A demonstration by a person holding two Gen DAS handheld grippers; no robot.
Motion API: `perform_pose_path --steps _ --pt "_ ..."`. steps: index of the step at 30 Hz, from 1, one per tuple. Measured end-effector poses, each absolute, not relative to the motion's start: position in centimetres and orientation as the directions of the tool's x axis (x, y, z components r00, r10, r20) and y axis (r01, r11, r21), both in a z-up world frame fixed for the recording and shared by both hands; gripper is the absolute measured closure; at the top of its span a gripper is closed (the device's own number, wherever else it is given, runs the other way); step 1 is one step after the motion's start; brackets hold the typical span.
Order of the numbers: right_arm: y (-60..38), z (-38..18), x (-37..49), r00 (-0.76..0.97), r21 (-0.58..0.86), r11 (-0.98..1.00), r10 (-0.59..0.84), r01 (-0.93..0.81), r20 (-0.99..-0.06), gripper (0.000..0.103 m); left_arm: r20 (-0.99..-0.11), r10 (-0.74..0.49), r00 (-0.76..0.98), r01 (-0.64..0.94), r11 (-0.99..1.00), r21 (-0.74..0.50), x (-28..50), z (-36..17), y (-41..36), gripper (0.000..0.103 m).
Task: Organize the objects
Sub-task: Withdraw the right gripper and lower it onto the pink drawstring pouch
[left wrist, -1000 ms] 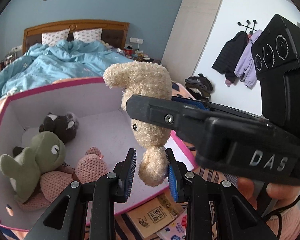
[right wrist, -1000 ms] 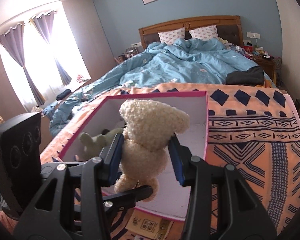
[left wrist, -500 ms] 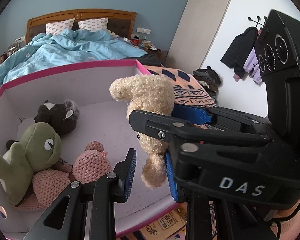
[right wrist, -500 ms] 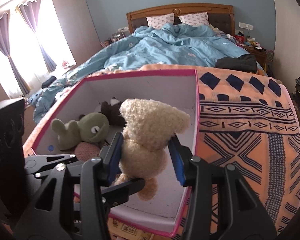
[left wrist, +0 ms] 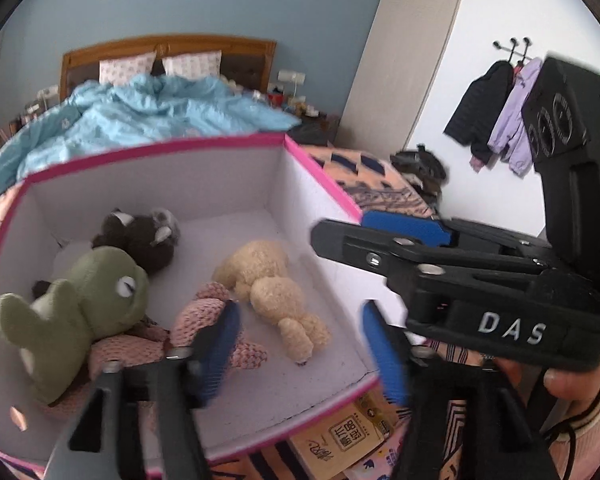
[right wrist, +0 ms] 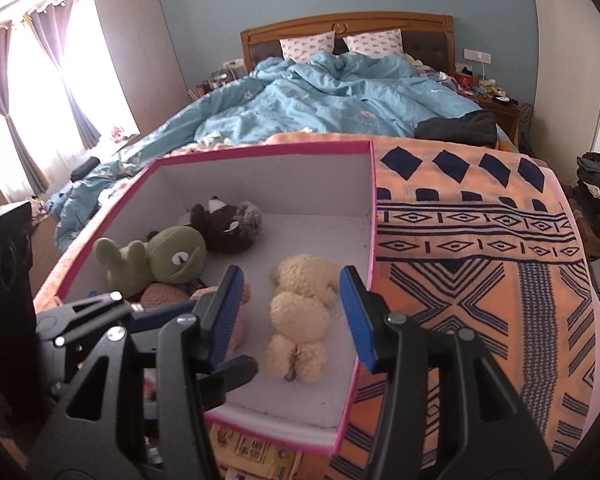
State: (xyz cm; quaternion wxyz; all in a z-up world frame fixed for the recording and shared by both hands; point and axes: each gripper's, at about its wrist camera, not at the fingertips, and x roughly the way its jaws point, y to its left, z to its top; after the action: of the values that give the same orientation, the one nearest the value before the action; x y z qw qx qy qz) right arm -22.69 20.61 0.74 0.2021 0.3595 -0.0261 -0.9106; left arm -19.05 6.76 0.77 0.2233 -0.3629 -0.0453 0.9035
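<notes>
cream teddy down on the floor of the pink-rimmed box, lying toward the right wall and near the front edge, head pointing to the far wall. nothing pinching it now. right gripper hovering above it with jaws spread, just been opening, pads clear of the fur on both sides. left gripper also spread, jaws just sprung apart and blurred, empty, poised over the front edge of the box.

green frog, dark brown plush and pink knitted toy bunched along the left wall, the pink one just beside the teddy's flank.

risks from here, as a guess: pulling back low and catching the front rim with a finger, tipping or dragging the light box toward the front edge of the patterned blanket. two grippers crowded together over one corner, so a knock between them on the way out looks possible. a pad brushing the curly fur could snag and lift the teddy back out. cardboard packet wedged under the front edge might leave the box rocking if nudged.
</notes>
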Motion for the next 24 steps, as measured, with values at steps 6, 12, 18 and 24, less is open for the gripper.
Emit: perform_pose_path --steps 6,12,18,24 --pt "22.2 2.0 -18.7 -0.664 0.248 -0.876 -0.476 0.413 -0.576 0.042 -0.551 0.448 -0.704 -0.392 -0.892 -0.224 -15.4 2.2 4.7 0.017" --pt "23.7 2.0 -14.0 -0.648 0.306 -0.830 -0.556 0.467 -0.520 0.039 -0.484 0.458 -0.746 -0.394 -0.889 -0.234 -11.0 2.8 2.6 0.001" --pt "24.3 -2.0 -8.9 -0.568 0.383 -0.783 -0.620 0.489 -0.541 0.039 -0.501 0.422 -0.755 -0.375 -0.906 -0.198 -7.8 1.3 2.7 0.000" --pt "23.7 -6.3 -5.1 -0.490 0.367 -0.790 -0.599 0.492 -0.633 0.039 -0.543 0.454 -0.706 -0.371 -0.891 -0.263 -5.0 -1.8 2.2 0.000"
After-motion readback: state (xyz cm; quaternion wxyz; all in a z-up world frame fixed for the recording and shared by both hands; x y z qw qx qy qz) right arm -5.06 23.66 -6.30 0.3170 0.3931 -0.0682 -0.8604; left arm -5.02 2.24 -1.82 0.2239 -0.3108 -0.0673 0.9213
